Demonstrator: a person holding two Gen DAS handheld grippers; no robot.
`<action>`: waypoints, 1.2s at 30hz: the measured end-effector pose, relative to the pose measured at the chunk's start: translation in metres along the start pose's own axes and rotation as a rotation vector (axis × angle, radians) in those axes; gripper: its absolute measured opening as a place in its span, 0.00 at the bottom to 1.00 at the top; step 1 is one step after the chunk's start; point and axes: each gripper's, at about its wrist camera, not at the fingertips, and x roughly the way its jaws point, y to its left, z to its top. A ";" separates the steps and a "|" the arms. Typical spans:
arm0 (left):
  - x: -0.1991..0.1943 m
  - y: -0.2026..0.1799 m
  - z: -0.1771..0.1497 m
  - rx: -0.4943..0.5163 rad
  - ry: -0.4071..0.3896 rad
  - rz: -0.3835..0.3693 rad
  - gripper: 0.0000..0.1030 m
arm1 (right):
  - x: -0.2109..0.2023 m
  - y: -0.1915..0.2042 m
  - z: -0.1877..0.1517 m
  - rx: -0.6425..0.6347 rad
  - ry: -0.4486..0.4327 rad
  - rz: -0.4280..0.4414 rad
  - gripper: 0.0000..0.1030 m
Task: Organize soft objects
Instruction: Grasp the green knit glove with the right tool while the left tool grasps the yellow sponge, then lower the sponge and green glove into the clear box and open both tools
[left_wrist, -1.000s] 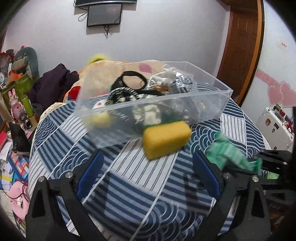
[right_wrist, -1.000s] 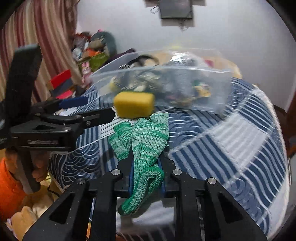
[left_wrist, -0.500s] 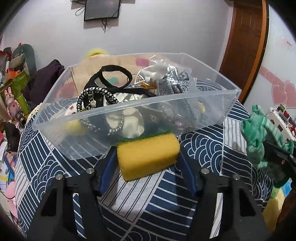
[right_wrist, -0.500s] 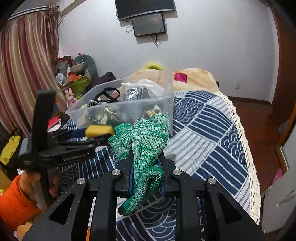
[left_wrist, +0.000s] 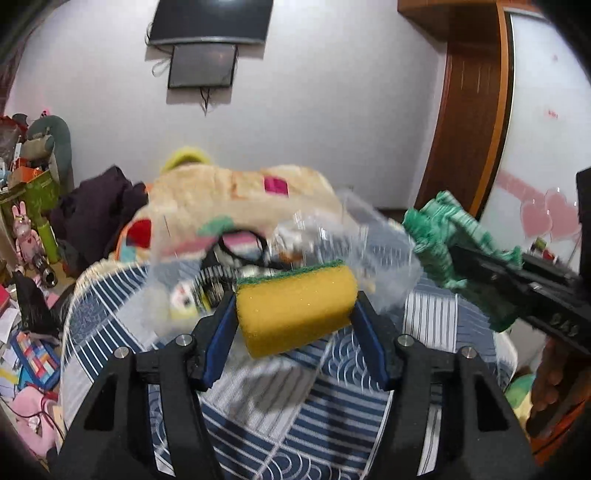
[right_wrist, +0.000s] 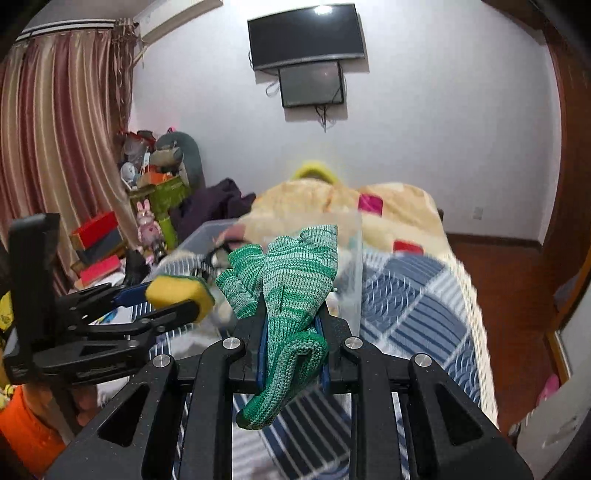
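My left gripper (left_wrist: 295, 314) is shut on a yellow sponge (left_wrist: 295, 306) with a green scouring top and holds it in the air above the blue patterned bedspread (left_wrist: 280, 417). The sponge also shows in the right wrist view (right_wrist: 177, 291). My right gripper (right_wrist: 290, 325) is shut on a green knitted glove (right_wrist: 291, 280) and holds it up; the glove shows at the right of the left wrist view (left_wrist: 443, 240). A clear plastic bin (left_wrist: 351, 236) with black bands and other small items sits on the bed behind both, blurred.
A beige plush blanket (left_wrist: 236, 195) lies at the far end of the bed. Toys and boxes (right_wrist: 155, 192) crowd the floor at the left. A wooden door (left_wrist: 469, 110) stands at the right, and screens (right_wrist: 306, 55) hang on the wall.
My left gripper closed on the sponge and lifted it off the bedspread. My right gripper rose with the glove and moved toward the bin.
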 end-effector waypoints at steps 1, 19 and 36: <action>-0.003 0.003 0.005 -0.005 -0.017 0.003 0.59 | 0.002 0.001 0.005 -0.002 -0.010 0.000 0.18; 0.076 0.023 0.029 -0.003 0.087 0.046 0.59 | 0.078 0.009 0.014 -0.056 0.117 -0.050 0.18; 0.069 0.028 0.016 -0.024 0.114 0.015 0.74 | 0.074 0.008 0.012 -0.094 0.143 -0.073 0.47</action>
